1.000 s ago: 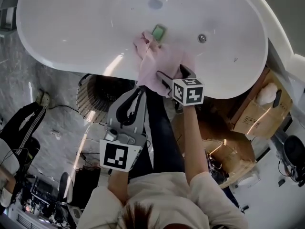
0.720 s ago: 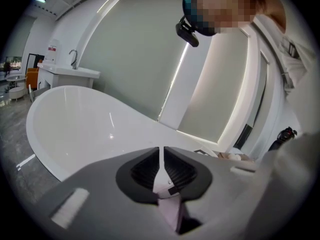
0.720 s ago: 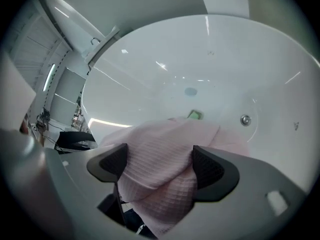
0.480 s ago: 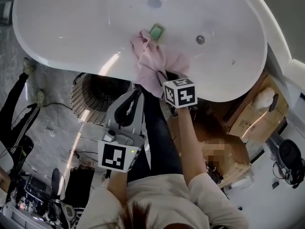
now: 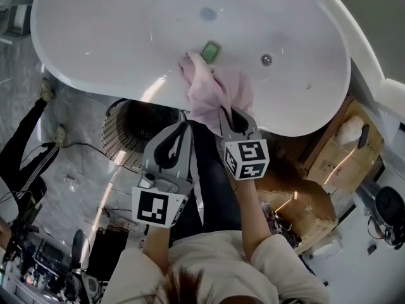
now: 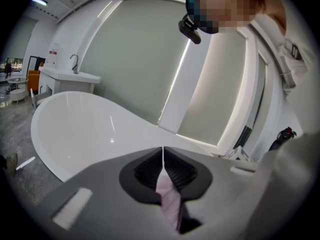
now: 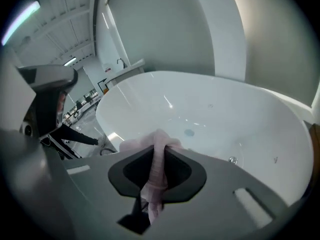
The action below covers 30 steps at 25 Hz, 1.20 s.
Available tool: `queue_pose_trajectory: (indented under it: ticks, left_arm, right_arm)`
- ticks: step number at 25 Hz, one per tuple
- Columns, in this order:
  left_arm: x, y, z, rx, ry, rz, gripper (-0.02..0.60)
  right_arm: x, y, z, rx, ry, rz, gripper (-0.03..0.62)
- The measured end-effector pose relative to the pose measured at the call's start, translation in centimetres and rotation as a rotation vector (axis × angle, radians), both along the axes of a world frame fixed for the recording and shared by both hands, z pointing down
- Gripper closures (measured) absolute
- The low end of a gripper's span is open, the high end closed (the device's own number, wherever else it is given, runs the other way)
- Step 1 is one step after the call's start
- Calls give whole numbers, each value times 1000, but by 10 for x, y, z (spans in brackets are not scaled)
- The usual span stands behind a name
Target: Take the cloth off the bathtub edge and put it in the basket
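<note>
— What has changed?
— The right gripper (image 5: pixel 234 118), wide open a second ago, is closing on the pink cloth (image 5: pixel 215 94), which is draped over the bathtub edge (image 5: pixel 126 97) with a fold between its pads. The left gripper (image 5: pixel 183 126) is pinched together on a strip of it.
— Meaning?
— Grasp forming, I judge — lift and basket (image 5: pixel 123 128) remain.

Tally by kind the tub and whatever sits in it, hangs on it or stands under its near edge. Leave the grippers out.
Bathtub: 1
Pink cloth: 1
Green pad: 1
Basket: 1
Total: 4
</note>
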<state>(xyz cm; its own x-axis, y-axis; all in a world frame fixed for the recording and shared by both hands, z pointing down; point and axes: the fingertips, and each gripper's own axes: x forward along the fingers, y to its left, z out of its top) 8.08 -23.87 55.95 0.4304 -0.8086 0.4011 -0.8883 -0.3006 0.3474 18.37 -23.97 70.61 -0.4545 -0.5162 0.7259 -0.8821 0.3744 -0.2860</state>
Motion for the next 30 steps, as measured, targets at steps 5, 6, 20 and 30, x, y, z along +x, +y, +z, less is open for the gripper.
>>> queue_pose_trajectory:
  ticks: [5,6,20,30]
  left_arm:
    - [-7,9,-29,74,-30,33,578]
    - [-9,10,-35,90,-35,38,578]
    - [-34,35,-145,218,76,69,580]
    - [-61,81,-221,305,77,70,580]
  right_arm:
    - [8,-7,-69,144,-31,66,551]
    - [8,-9,-81,169,-34,76,551]
    - [-5,-13,-272,473,-108,125,553]
    - [-17,18,-408,697,-83,143,553]
